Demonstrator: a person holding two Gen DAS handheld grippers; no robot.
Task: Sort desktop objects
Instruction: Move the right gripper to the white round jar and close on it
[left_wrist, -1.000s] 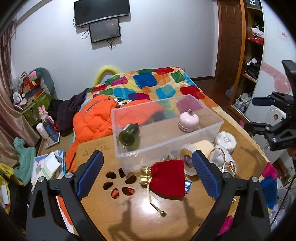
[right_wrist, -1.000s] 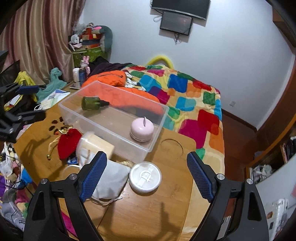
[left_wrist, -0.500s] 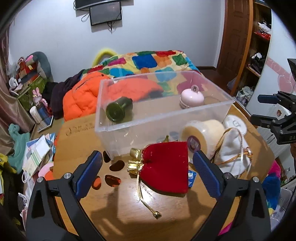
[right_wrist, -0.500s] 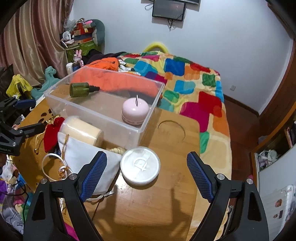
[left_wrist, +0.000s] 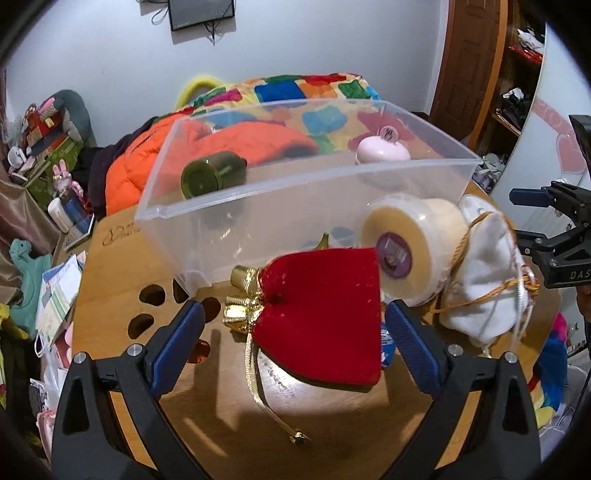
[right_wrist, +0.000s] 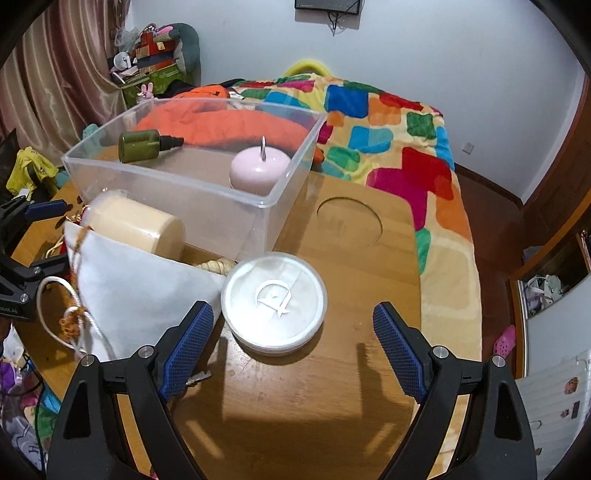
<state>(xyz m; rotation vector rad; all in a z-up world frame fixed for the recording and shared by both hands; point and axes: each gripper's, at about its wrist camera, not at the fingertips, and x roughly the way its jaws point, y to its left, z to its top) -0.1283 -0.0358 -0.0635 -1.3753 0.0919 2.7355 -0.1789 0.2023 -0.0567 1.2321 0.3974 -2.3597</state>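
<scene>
A clear plastic bin (left_wrist: 280, 206) stands on the wooden table (left_wrist: 221, 413) and holds a green bottle (left_wrist: 212, 175) and a pink round object (left_wrist: 382, 151). A red velvet pouch (left_wrist: 325, 314) with gold trim lies between the fingers of my open left gripper (left_wrist: 291, 345). A cream tape roll (left_wrist: 410, 240) and a white drawstring bag (left_wrist: 487, 273) lie right of it. My open right gripper (right_wrist: 293, 350) hovers around a white round lidded container (right_wrist: 275, 301). The bin (right_wrist: 184, 184), roll (right_wrist: 136, 225) and bag (right_wrist: 136, 291) also show in the right wrist view.
A bed with a colourful blanket (right_wrist: 388, 122) and an orange jacket (left_wrist: 155, 162) lies behind the table. The table has paw-shaped cutouts (left_wrist: 155, 306) and a round recess (right_wrist: 349, 221). Clutter fills the floor at left (left_wrist: 37, 258).
Both grippers have moved forward and down. The red pouch now sits between the left fingers, and the white container sits between the right fingers.
</scene>
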